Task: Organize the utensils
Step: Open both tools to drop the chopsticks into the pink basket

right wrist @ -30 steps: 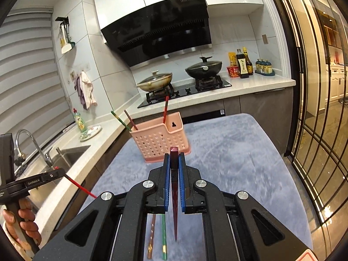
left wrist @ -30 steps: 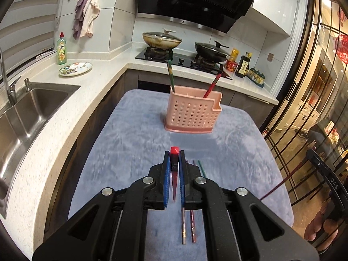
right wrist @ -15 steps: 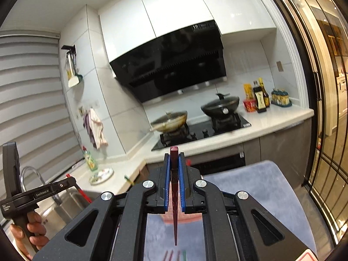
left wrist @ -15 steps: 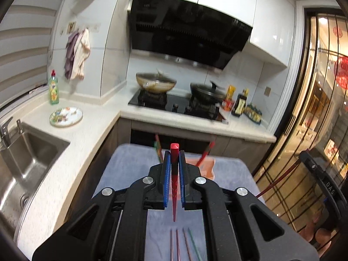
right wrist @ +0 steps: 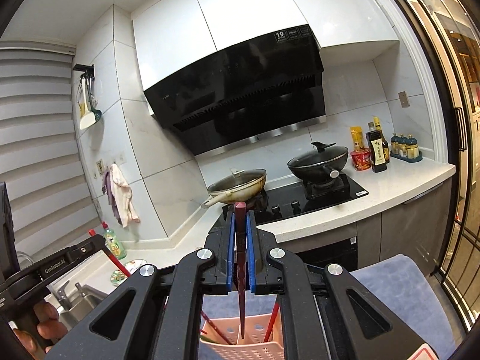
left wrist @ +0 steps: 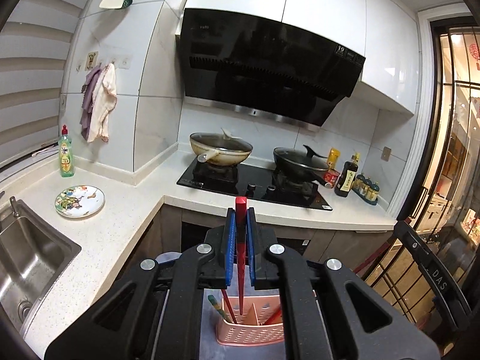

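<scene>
White tiled walls (left wrist: 156, 96); black range hood (left wrist: 267, 69); white cabinets (right wrist: 240, 12); pale speckled countertop (left wrist: 120, 219); slatted blinds (left wrist: 27, 90).

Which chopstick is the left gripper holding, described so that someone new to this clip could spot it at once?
In the left wrist view, find the pink perforated caddy at the bottom, below the stove. Directly above it the left gripper pinches a bright red chopstick upright between its blue pads, tip pointing down into the caddy. Unlike the chopsticks leaning inside the caddy, it stands vertical and is gripped.

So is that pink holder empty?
No. The pink utensil holder already holds several chopsticks standing in its compartments.
</scene>
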`<state>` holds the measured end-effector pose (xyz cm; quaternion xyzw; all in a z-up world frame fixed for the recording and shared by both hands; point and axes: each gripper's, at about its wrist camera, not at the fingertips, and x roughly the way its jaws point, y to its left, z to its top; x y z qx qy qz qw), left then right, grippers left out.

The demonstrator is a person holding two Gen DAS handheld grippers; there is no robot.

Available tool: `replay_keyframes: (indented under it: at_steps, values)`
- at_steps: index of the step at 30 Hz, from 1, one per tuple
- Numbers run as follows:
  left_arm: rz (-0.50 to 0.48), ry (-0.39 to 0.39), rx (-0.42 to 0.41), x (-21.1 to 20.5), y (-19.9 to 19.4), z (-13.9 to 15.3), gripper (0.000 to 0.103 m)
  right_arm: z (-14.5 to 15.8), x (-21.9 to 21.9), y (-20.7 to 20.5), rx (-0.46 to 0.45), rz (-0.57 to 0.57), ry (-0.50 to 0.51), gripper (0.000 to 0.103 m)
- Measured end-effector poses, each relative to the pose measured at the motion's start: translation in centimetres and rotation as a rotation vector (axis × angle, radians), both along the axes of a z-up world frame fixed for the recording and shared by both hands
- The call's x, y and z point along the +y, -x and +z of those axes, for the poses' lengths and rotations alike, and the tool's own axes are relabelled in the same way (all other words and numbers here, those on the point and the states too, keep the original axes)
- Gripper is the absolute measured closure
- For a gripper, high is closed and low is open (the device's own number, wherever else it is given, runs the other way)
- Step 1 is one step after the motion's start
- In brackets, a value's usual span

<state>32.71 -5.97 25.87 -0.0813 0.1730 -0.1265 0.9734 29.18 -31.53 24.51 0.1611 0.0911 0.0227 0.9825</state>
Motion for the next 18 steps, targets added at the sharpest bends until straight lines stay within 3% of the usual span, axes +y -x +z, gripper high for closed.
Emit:
replay_keyframes:
  at_steps: [9,18]
  values:
    - [-0.023,0.011,0.113,-0.6,-3.2,-5.5,0.096,-6.5,0.8,-3.2,0.130,0.018,0.021,0.096]
    - [-0.034,0.017,0.169,-1.0,-3.6,-8.2,0.095,-8.5,0.3,-3.6,0.176,0.005,0.033,0.092]
